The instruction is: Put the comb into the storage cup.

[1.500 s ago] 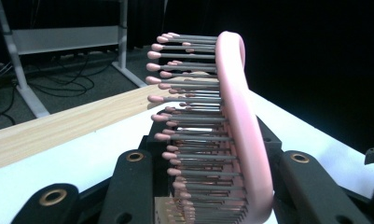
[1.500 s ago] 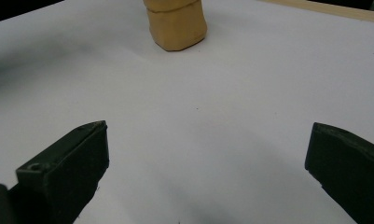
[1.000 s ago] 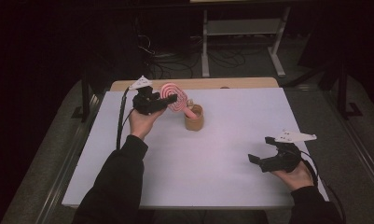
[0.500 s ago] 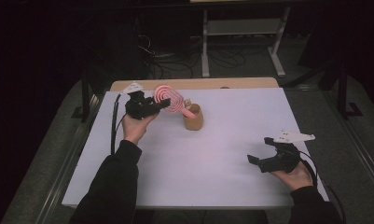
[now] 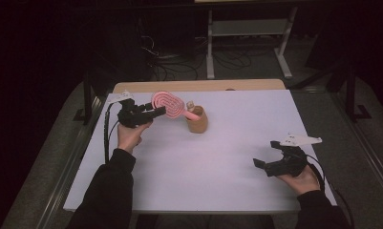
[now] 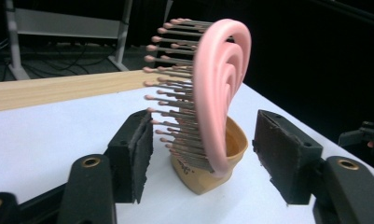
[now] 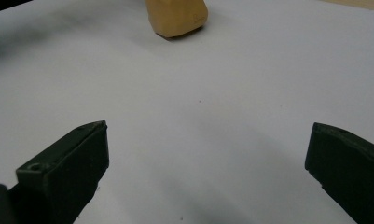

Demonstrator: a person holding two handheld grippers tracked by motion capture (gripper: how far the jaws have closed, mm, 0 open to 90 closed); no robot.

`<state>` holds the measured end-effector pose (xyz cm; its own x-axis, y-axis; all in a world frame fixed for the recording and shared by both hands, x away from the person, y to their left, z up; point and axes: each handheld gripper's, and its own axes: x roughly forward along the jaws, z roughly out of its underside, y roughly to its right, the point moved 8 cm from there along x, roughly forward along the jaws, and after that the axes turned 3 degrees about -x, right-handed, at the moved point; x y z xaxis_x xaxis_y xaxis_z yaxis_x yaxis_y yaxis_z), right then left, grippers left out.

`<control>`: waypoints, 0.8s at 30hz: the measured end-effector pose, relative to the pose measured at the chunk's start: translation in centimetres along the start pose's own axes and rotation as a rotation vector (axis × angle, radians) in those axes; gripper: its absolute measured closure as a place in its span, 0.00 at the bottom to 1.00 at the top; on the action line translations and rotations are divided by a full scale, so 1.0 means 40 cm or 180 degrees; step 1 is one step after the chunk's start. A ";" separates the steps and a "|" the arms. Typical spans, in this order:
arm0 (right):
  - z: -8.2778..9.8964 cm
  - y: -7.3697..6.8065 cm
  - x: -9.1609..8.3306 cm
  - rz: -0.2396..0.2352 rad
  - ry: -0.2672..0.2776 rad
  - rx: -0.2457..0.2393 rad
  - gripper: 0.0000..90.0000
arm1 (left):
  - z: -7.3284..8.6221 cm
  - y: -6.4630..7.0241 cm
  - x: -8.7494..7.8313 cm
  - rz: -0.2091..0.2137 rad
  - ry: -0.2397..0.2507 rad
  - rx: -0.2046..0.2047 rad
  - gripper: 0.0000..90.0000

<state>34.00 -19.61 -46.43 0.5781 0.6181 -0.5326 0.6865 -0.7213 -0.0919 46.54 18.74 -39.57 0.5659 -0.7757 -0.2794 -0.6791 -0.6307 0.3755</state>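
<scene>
Pink brush (image 6: pixel 219 88) stands handle-down in tan cup (image 6: pixel 222 161) at worktop's (image 5: pixel 218 157) far-left, head between left gripper's (image 6: pixel 201 156) just-opened jaws, untouched. Right gripper (image 5: pixel 270 164) released, well apart.

Pink spiral hairbrush (image 5: pixel 167 103), bristles tipped with small beads, stands handle-down in the tan cup (image 5: pixel 197 122), head leaning out toward the tabletop's left edge. Cup upright on the white tabletop (image 5: pixel 218 162), near the far edge, left of center.
</scene>
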 end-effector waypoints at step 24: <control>0.004 0.000 0.002 0.0001 -0.0028 0.0002 0.00 | 0.053 -0.016 -0.064 -0.0043 -0.0347 0.0241 0.14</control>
<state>33.97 -19.60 -46.60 0.5744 0.6152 -0.5400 0.6861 -0.7216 -0.0923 44.53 21.08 -40.98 0.5240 -0.7623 -0.3799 -0.7074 -0.6379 0.3044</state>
